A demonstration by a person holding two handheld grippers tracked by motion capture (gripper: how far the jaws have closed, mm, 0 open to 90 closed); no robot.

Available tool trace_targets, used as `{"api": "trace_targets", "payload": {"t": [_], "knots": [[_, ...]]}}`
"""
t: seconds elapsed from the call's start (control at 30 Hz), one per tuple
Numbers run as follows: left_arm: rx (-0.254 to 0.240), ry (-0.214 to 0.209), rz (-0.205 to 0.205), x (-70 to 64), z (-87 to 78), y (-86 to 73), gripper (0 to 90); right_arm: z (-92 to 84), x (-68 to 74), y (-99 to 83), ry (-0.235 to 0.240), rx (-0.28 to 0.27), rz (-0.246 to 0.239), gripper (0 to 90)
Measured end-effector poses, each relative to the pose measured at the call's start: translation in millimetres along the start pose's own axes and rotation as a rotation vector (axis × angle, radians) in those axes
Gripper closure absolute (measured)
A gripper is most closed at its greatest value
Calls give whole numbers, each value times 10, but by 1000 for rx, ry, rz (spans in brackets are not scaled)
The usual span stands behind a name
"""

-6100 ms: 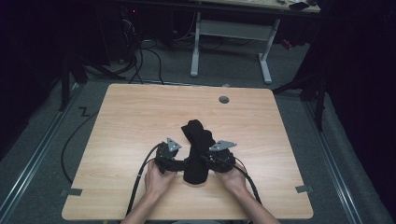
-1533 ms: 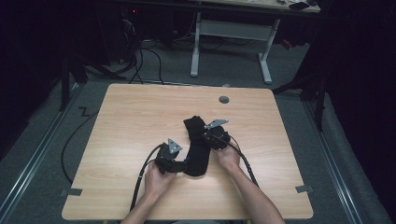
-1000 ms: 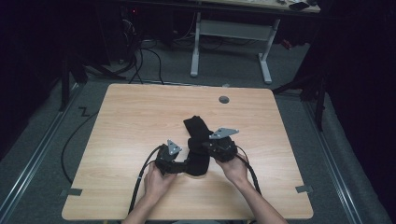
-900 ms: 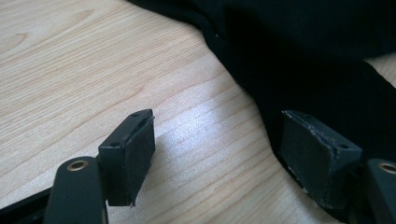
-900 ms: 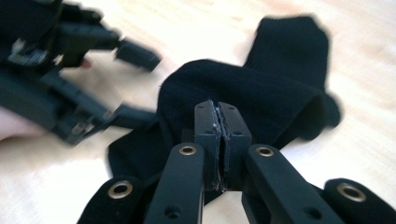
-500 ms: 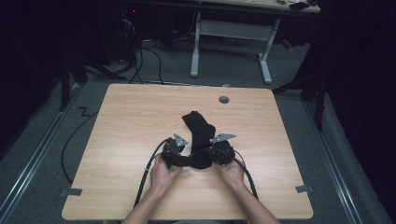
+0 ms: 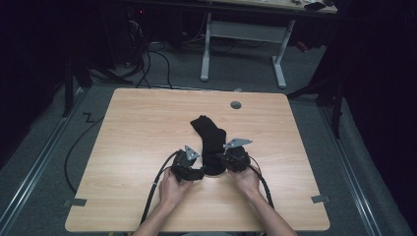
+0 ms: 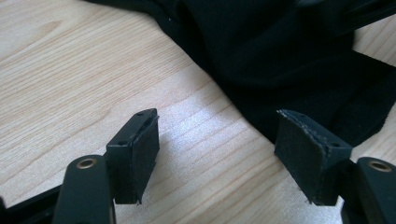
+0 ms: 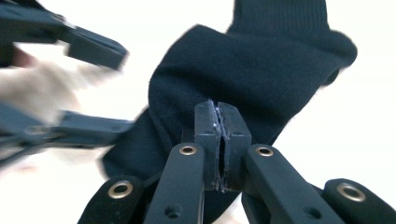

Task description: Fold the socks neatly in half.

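1. Dim floor, cables and a desk frame surround your wooden table; nothing else lies on it but a grommet near the far edge, so you have room to work.
2. Your sock lies mid-table, running from the centre toward the near edge, its near end between your two tools. It looks folded or bunched there, though I cannot tell how many layers.
3. Your right gripper is pinched tight with its jaws pressed together at the sock's near end; it seems to have cloth between the pads, so check that before you pull.
4. Your left gripper stands wide apart over bare wood, one pad just at the sock's edge, gripping nothing.
5. To do this well, slide the left one sideways until the hem sits fully between its pads, then close.
6. Keep both tools low and pull evenly, so the cloth flattens instead of twisting.
7. Mind the cables trailing to the near edge; don't drag them over the sock.
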State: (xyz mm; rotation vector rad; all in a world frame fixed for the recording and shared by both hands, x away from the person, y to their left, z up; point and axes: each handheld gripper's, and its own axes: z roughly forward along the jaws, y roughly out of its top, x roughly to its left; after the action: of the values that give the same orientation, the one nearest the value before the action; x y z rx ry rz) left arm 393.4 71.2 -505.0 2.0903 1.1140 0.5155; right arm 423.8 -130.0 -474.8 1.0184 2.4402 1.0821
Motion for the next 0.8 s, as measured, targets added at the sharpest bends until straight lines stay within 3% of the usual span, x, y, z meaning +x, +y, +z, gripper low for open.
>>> {"api": "trace_targets", "payload": {"t": [0.2, 0.33, 0.4, 0.57, 0.8], "knots": [[-22, 5, -5, 21, 25, -6, 306, -285, 130, 19, 27, -20, -41, 877], [-26, 7, -8, 19, 28, -10, 306, -372, 189, -16, 41, -14, -47, 877], [-30, 9, -9, 16, 29, -13, 306, -389, 219, -70, 67, -5, -29, 877], [-32, 19, -13, 7, 37, -8, 310, -383, 243, -144, 78, 2, -28, 876], [-28, 29, -19, 4, 59, 19, 315, -219, 213, -276, 93, 62, -41, 875]]}}
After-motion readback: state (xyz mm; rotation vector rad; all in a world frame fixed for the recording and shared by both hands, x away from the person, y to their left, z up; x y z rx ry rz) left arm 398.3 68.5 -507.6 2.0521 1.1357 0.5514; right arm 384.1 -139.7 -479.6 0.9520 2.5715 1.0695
